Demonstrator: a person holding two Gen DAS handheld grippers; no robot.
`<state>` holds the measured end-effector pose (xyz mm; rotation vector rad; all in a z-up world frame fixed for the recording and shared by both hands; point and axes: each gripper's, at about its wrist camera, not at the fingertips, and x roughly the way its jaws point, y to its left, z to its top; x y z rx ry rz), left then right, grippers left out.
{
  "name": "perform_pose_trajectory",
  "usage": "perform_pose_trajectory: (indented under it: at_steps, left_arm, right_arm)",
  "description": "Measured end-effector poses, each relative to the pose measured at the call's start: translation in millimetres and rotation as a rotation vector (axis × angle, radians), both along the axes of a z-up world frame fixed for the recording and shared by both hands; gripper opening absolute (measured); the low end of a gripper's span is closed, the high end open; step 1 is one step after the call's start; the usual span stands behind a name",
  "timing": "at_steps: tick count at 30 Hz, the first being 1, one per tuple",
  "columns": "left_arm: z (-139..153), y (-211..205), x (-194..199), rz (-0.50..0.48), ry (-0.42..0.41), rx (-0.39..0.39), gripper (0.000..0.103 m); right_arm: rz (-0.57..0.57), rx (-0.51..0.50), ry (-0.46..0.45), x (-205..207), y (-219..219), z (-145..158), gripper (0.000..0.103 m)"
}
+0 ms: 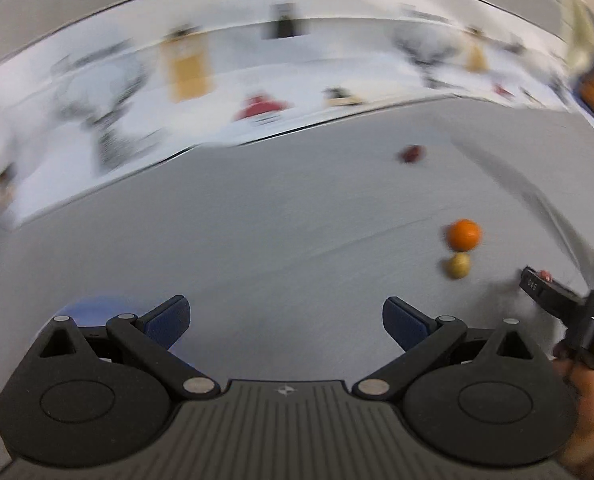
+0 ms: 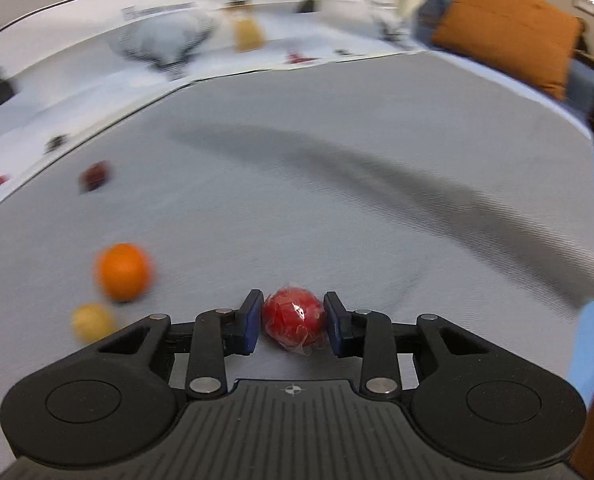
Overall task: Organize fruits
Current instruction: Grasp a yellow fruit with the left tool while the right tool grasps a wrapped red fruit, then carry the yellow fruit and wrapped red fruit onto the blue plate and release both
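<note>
My right gripper (image 2: 293, 322) is shut on a red fruit wrapped in clear film (image 2: 294, 319), low over the grey cloth. To its left lie an orange (image 2: 123, 271) and a small yellow fruit (image 2: 92, 321), close together. A dark red fruit (image 2: 94, 175) lies farther back left. My left gripper (image 1: 286, 322) is open and empty above the grey cloth. In the left wrist view the orange (image 1: 463, 234) and the yellow fruit (image 1: 456, 265) are to the right, the dark red fruit (image 1: 413, 153) is farther back, and the right gripper's body (image 1: 569, 300) shows at the right edge.
A blue round object (image 1: 97, 308) shows behind the left gripper's left finger. A white patterned cloth (image 2: 97, 64) borders the grey cloth at the back. An orange cushion (image 2: 509, 32) stands at the back right. A raised fold (image 2: 417, 184) crosses the grey cloth.
</note>
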<state>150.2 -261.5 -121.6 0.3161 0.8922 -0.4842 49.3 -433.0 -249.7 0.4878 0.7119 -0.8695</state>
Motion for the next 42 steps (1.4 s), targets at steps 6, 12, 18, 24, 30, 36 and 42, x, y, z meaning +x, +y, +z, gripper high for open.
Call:
perform_pose_trajectory:
  at_steps: [6,12,18,24,30,36,42]
  left_arm:
    - [-62,-98,-9,-0.282,0.018,0.017,0.102]
    - [-91,-139,7,-0.297,0.013,0.017,0.086]
    - [-95,-146,19,-0.335,0.066,0.005,0.029]
    - [-56,-112,-3,-0.317,0.013,-0.026,0.029]
    - [18,-21,-42,-0.196,0.000,-0.067,0.029]
    - [79,80,-87,-0.047,-0.030,-0.073,0.029]
    - [111,158,-125,0.075,-0.024,-0.077,0.029]
  right_arm:
    - [0.094,0.019,-0.061,-23,-19,-10,0.035]
    - [0.150,-0.007,-0.069,-31,-17,-10,0.036]
    - [0.166,-0.041,-0.038,-25,-16,-10,0.035]
    - [0.112,-0.022,-0.063,-33,-13,13,0.033]
    - [0.192,-0.066,-0.190,-63,23,85,0.033]
    - [0.364,-0.040,-0.297,-107,89,154,0.033]
    - [0.514,0.015,-0.331,-153,159,197,0.033]
